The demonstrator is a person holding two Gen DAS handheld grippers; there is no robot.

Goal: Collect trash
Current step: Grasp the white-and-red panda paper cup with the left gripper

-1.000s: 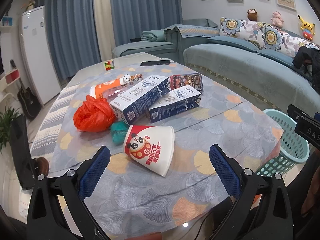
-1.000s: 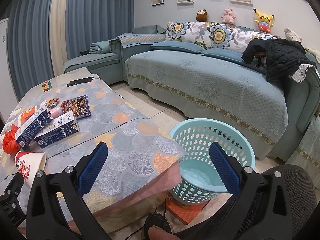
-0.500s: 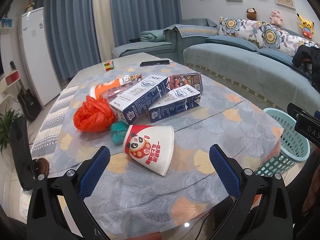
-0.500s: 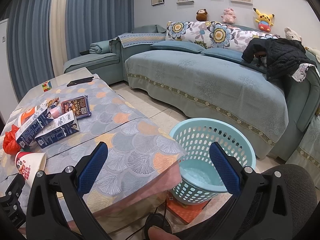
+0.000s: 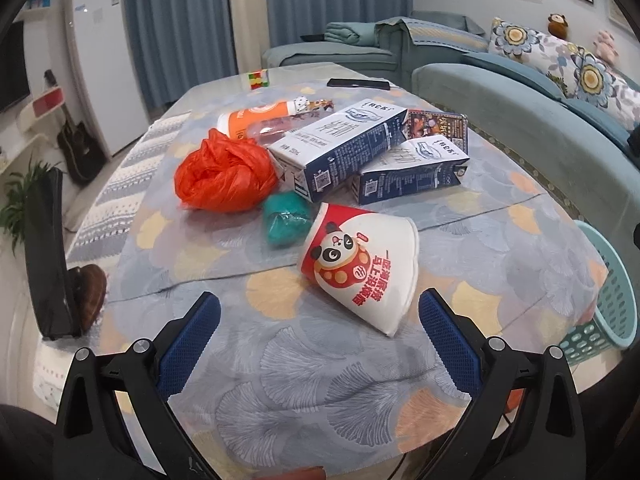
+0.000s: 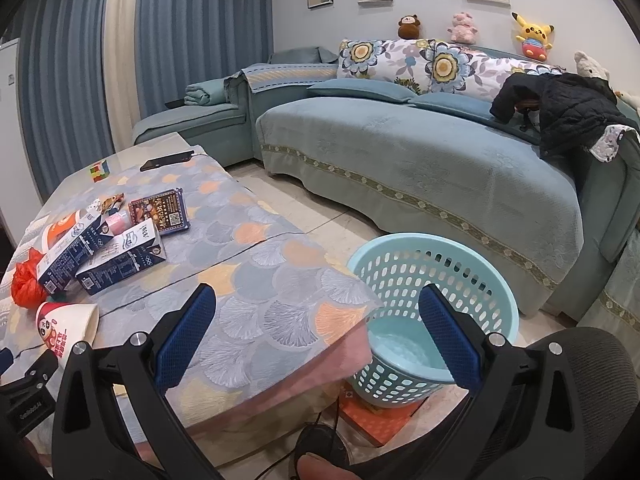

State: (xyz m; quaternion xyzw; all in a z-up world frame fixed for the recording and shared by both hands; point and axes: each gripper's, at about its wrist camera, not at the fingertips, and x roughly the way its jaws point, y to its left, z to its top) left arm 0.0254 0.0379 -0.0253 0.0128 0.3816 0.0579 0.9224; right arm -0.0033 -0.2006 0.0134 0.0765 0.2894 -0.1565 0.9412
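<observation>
The paper cup [image 5: 360,264] is lying on its side on the tablecloth [image 5: 320,392], nearest of the trash, its base turned away to the left and its mouth toward the near right. It is found just ahead of the left gripper [image 5: 318,334], whose jaws are spread wide and empty. The right gripper [image 6: 316,334], also spread, is aimed at the basket [image 6: 436,264] on the floor, farther from the cup.

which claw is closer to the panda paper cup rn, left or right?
Left. The left claw is open just in front of the panda paper cup, which lies on its side between and just past its fingertips. The right claw is open farther off, over the table corner toward the laundry basket.
</observation>
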